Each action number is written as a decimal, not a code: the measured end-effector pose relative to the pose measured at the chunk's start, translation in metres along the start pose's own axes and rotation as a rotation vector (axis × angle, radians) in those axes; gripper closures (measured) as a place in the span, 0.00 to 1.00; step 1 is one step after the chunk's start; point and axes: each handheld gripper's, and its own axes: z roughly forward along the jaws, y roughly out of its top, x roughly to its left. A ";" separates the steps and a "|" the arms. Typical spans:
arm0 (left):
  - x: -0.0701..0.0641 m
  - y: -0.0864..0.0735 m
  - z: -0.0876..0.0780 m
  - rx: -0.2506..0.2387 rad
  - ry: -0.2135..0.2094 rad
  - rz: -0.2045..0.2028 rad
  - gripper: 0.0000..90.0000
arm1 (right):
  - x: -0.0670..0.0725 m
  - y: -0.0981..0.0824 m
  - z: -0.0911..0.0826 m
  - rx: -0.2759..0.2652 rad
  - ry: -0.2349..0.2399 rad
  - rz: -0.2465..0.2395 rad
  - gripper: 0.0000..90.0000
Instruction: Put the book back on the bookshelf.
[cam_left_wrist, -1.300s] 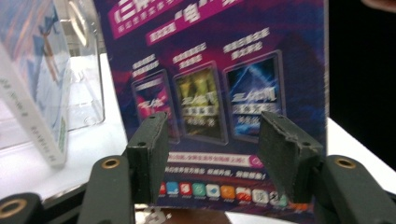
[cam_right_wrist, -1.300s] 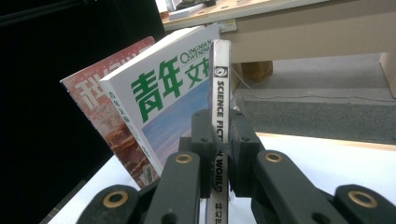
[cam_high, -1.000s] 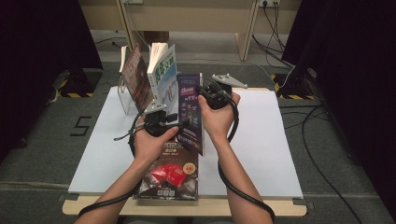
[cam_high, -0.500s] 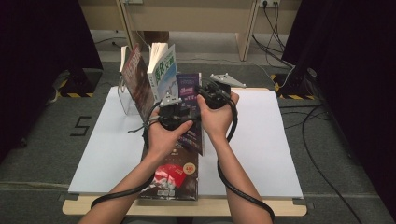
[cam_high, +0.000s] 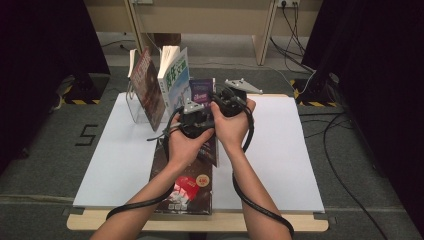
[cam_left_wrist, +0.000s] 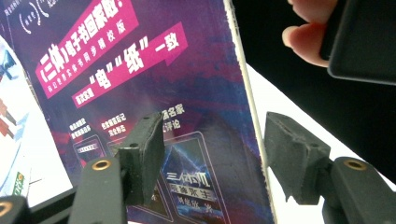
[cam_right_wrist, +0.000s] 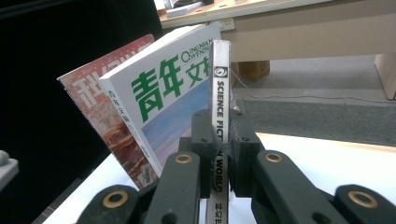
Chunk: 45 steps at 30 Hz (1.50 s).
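Observation:
A purple magazine (cam_high: 201, 90) is held up on edge above the table's middle. My right gripper (cam_high: 216, 98) is shut on its spine (cam_right_wrist: 219, 88), which reads "SCIENCE FICTION WORLD", with both jaws pressed flat against it (cam_right_wrist: 219, 140). My left gripper (cam_high: 195, 114) sits close beside the right one, and its jaws stand open (cam_left_wrist: 212, 135). In the left gripper view the magazine's cover (cam_left_wrist: 177, 84) and its free edge lie between the two pads without touching them. A fingertip of the other hand shows at the top right of that view.
A red magazine (cam_high: 146, 86) and a white-and-green one (cam_high: 176, 75) lean in a clear stand (cam_high: 134, 113) at the back left. A dark magazine (cam_high: 187, 192) lies flat near the front edge of the white table (cam_high: 285, 150). Cables trail from both grippers.
My left gripper has moved right and forward, from above the flat dark magazine up to the purple magazine. The right gripper has kept its hold and hardly moved.

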 end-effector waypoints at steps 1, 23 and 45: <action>-0.001 0.000 0.001 0.001 0.007 0.004 0.43 | 0.001 0.000 0.000 0.001 0.001 0.000 0.93; 0.005 -0.005 -0.021 0.032 0.031 -0.045 0.71 | 0.022 -0.003 0.004 0.053 0.046 -0.076 0.88; 0.055 -0.031 -0.055 0.065 -0.053 -0.153 0.92 | 0.044 -0.009 0.007 0.088 0.190 -0.149 0.65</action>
